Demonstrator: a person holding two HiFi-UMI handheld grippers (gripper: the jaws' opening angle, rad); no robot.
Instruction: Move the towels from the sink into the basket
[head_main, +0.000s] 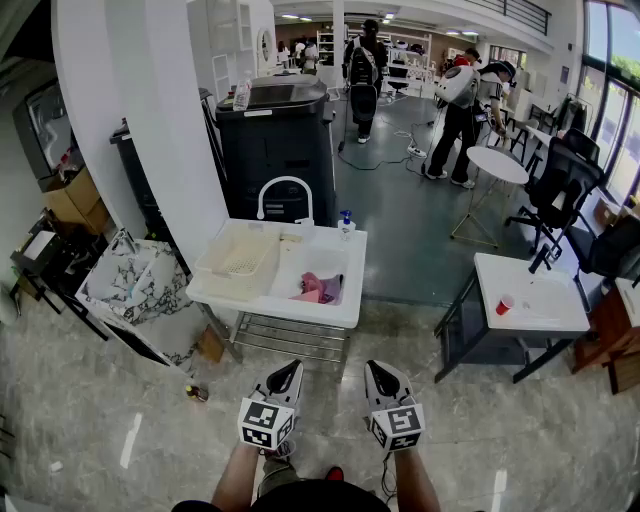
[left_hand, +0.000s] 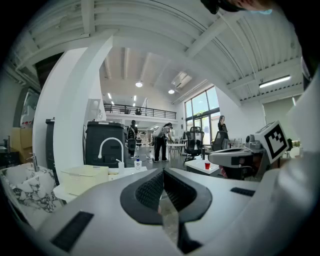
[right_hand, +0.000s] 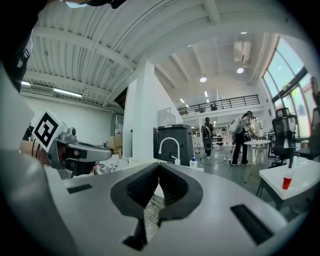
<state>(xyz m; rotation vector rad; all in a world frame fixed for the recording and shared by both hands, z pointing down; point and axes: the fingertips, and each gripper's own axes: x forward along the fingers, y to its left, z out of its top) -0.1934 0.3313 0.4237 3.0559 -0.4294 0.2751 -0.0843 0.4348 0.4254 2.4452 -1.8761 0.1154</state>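
Observation:
Pink towels lie crumpled in the right basin of the white sink unit. A cream plastic basket sits in the left part of the unit, under the white faucet. Both grippers hang in front of the person's body, well short of the sink. The left gripper is shut with nothing between its jaws, and so is the right gripper. In the left gripper view the shut left gripper points toward the basket. In the right gripper view the shut right gripper faces the faucet; the towels are hidden in both gripper views.
A black copier and a white pillar stand behind the sink. A marbled box is to its left, and a small bottle stands on the floor. A white table with a red cup stands right. People stand far back.

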